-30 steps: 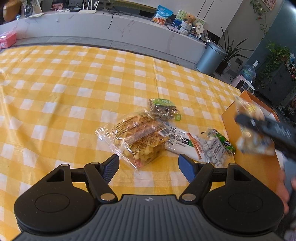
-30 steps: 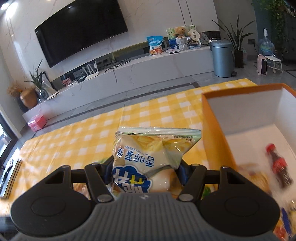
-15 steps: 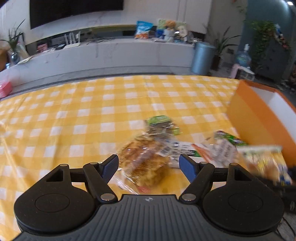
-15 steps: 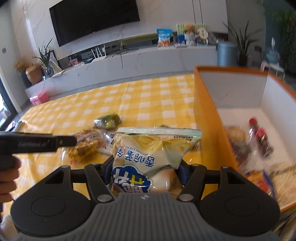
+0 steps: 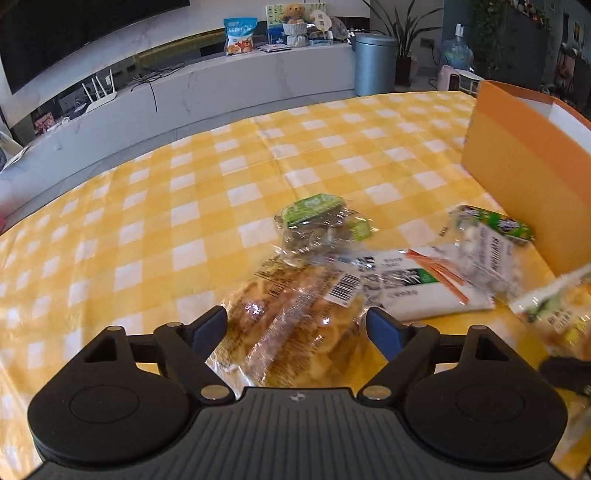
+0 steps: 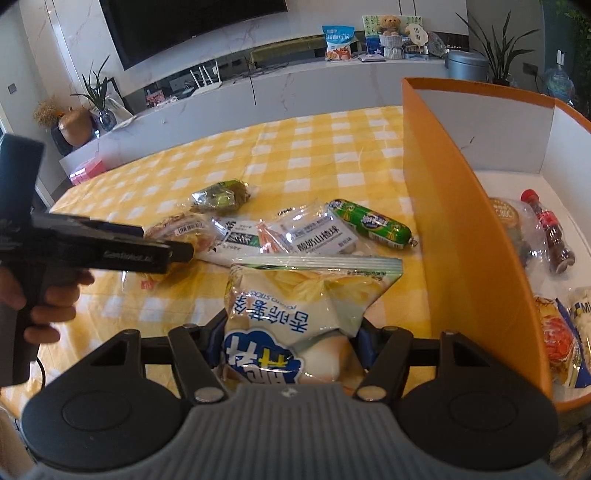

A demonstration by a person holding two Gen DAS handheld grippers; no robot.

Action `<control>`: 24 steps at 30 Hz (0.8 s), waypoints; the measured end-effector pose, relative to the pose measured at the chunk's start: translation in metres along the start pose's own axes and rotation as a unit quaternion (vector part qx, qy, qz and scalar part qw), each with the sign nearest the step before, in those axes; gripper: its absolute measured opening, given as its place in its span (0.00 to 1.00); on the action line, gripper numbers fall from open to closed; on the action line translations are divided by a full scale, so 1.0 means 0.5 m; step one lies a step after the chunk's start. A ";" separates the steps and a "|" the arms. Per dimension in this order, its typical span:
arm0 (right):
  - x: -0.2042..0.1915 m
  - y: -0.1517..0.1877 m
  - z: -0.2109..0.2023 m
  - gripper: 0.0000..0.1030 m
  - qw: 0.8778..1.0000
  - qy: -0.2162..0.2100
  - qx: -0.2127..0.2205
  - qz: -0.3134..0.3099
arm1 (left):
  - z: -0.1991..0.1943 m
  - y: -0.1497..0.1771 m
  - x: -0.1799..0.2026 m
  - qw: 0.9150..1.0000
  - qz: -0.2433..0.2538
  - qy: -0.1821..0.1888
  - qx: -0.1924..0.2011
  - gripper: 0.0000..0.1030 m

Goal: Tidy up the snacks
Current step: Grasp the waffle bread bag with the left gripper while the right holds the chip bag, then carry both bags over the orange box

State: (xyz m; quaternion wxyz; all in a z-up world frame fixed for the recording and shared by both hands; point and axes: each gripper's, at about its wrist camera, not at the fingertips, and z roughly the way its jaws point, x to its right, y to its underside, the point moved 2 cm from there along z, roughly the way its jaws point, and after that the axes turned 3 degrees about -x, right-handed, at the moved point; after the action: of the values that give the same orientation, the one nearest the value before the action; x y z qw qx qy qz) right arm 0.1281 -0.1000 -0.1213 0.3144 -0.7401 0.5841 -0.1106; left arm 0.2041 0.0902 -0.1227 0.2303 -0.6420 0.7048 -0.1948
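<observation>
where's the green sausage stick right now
In the right wrist view the green sausage stick lies on the checked tablecloth, just left of the orange box, beside the white hawthorn-ball pack.

A dark television (image 6: 192, 26) hung on a pale marble wall (image 6: 74, 33). Below it ran a long white console (image 6: 280, 88). A grey bin (image 6: 467, 64) and potted plants (image 6: 496, 48) stood beyond.
</observation>
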 end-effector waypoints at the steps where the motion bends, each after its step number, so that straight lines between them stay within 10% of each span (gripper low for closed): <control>1: 0.001 0.003 0.000 0.62 1.000 0.000 -0.002 0.000 | 0.005 -0.001 -0.004 1.000 -0.002 0.003 0.002 0.98; 24: -0.011 0.005 0.000 0.63 1.000 0.010 0.001 -0.019 | -0.022 0.036 -0.047 0.992 -0.044 0.101 0.064 0.94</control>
State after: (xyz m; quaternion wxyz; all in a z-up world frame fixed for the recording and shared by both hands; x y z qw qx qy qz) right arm 0.1247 -0.0952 -0.1219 0.3066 -0.7496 0.5732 -0.1246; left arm 0.1846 0.1150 -0.1221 0.1895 -0.6333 0.6818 -0.3134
